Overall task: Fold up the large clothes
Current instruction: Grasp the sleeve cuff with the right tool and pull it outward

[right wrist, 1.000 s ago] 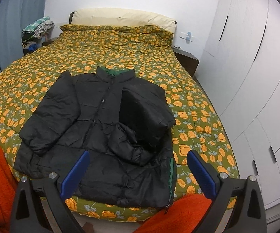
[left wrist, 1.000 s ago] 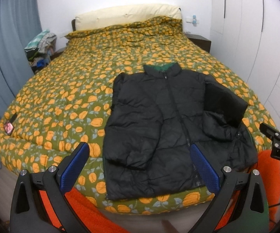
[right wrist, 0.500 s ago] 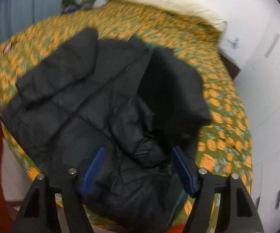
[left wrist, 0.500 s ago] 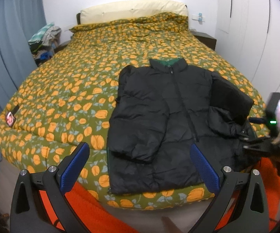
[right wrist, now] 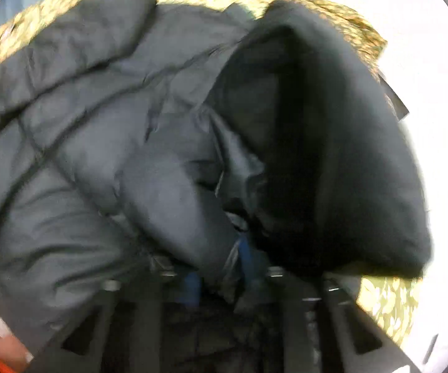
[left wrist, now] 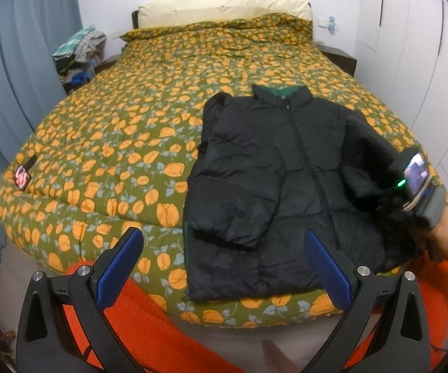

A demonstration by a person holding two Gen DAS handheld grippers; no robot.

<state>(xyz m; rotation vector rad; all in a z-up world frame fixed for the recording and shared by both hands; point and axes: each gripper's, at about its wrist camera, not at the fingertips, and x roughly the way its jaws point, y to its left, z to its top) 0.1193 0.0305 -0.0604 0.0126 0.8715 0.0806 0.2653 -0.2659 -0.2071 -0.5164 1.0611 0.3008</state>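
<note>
A black puffer jacket (left wrist: pixel 273 180) lies front up on the near right part of the bed (left wrist: pixel 137 143), collar away from me, left sleeve folded over its front. My left gripper (left wrist: pixel 224 264) is open and empty, held above the bed's near edge just short of the jacket's hem. My right gripper (right wrist: pixel 217 267) is pressed into the jacket's crumpled right sleeve (right wrist: pixel 174 186), its blue pads closed on a fold of that fabric. In the left wrist view the right gripper's body (left wrist: pixel 419 186) sits at the jacket's right side.
The bed has an orange-flowered green quilt and a cream pillow (left wrist: pixel 224 7) at the head. A pile of clothes (left wrist: pixel 78 52) sits at the far left by blue curtains. White wardrobes (left wrist: pixel 426 62) line the right. My orange sleeves (left wrist: pixel 149 326) are below.
My right gripper moved down and forward into the jacket's right sleeve and shut on it. My left gripper drifted slightly closer and stayed open.
</note>
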